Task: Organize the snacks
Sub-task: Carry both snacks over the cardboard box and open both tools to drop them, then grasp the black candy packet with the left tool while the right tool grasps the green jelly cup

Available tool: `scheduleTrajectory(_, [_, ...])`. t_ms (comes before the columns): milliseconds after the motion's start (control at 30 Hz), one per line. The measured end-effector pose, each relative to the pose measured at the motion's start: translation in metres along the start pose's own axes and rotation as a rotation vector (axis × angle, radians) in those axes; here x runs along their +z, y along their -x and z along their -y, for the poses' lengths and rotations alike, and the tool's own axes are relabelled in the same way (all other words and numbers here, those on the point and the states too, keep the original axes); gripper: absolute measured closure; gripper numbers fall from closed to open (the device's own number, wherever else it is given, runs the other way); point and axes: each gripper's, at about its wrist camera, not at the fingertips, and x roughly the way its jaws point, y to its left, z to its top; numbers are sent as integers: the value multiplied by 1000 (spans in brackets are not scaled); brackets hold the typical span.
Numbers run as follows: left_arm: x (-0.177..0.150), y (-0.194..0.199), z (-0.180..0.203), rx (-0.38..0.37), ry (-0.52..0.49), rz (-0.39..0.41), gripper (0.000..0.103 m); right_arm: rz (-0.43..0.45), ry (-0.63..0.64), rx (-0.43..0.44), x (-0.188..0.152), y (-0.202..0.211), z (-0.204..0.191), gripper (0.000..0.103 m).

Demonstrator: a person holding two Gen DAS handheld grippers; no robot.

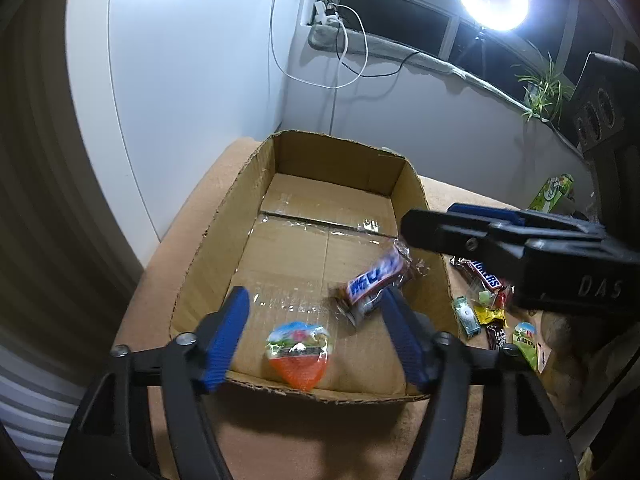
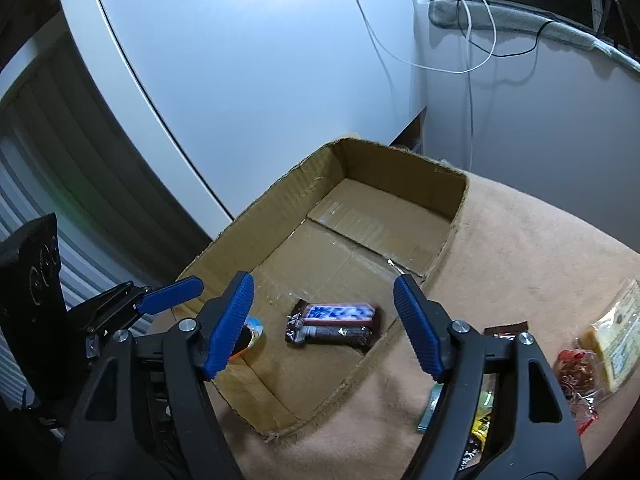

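Brown-and-blue wrapped chocolate bar (image 2: 334,322) lies in the open cardboard box (image 2: 448,216), near-right corner; orange-bottomed jelly cup (image 1: 298,354) near-left. Left gripper (image 1: 316,340) and right gripper (image 2: 322,326) spread, empty (drops look complete). Next: lift clear of the box rim, then reach the loose wrapped snacks (image 1: 482,308) right of it.

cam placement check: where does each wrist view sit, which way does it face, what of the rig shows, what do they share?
Left wrist: on the left gripper, looking down into the cardboard box; own blue fingers open, right gripper entering from the right.
Right wrist: on the right gripper, above the box's near right corner; own fingers open, left gripper at left.
Shared: box, chocolate bar, jelly cup.
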Motion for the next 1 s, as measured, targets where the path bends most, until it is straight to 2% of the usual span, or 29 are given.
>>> scheduleTrajectory(400, [-9, 16, 12, -26, -24, 17, 34, 55, -17, -64, -17, 47, 22, 28])
scheduleTrajectory(633, [-20, 28, 35, -69, -63, 22, 34, 74, -21, -135, -49, 92, 47, 28])
scheduleTrajectory(833, [-33, 30, 67, -112, -121, 6, 34, 55, -69, -203, -83, 121, 78, 28])
scheduleTrajectory(900, [-36, 29, 74, -125, -131, 0, 39, 40, -87, -220, -97, 129, 89, 28])
scheduleTrajectory(933, [-37, 28, 79, -133, -135, -5, 45, 34, -92, -226, -103, 131, 93, 28])
scheduleTrajectory(1000, [-40, 25, 88, -148, -146, -16, 47, 17, -101, -234, -113, 135, 101, 28])
